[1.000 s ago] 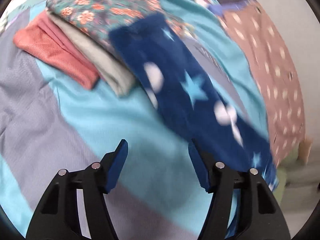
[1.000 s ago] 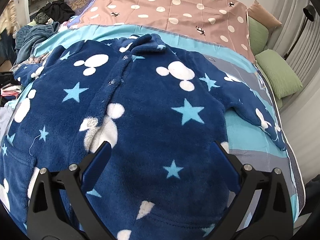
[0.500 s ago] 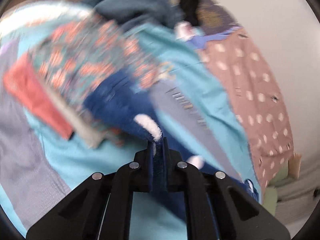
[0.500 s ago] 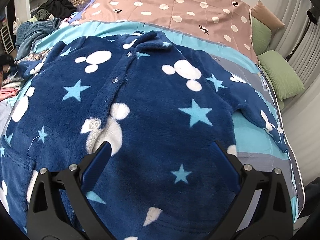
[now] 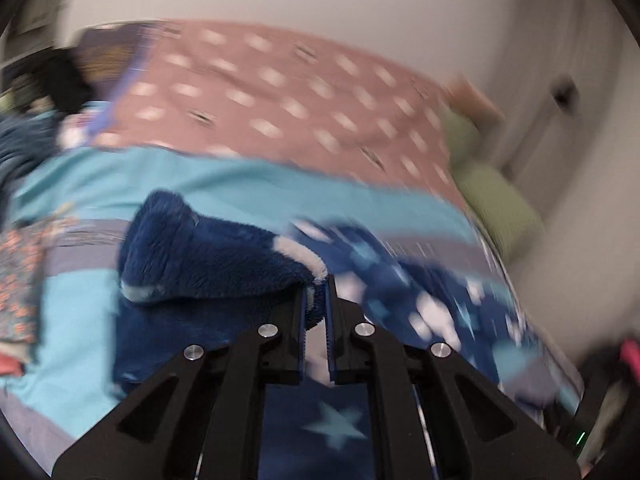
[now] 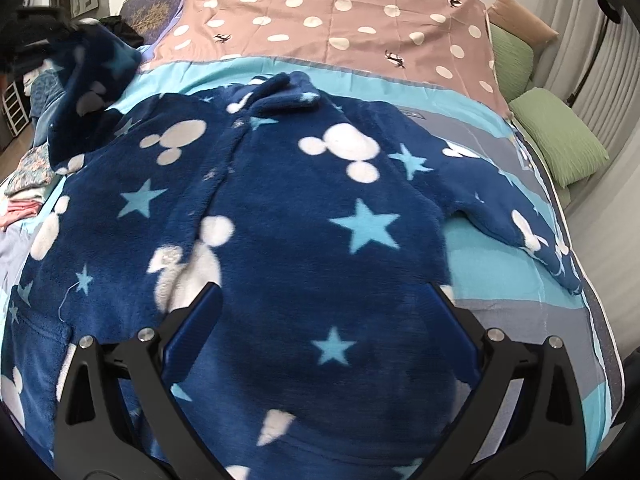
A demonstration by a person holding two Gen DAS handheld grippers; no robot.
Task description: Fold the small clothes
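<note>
The left gripper (image 5: 316, 304), jaws clamped on a sleeve (image 5: 208, 256) lifted at upper left of the right view, and the wide-open right gripper (image 6: 326, 314) hang over the star-patterned fleece jacket (image 6: 288, 208) spread mid-frame on the striped bedspread (image 6: 496, 264).

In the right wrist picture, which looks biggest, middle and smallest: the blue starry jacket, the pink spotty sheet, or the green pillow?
1. Blue starry jacket; it is also nearest.
2. Pink spotty sheet.
3. Green pillow.

Left-wrist view is motion-blurred; the fleece jacket's (image 6: 280, 220) hem is cut off below.
</note>
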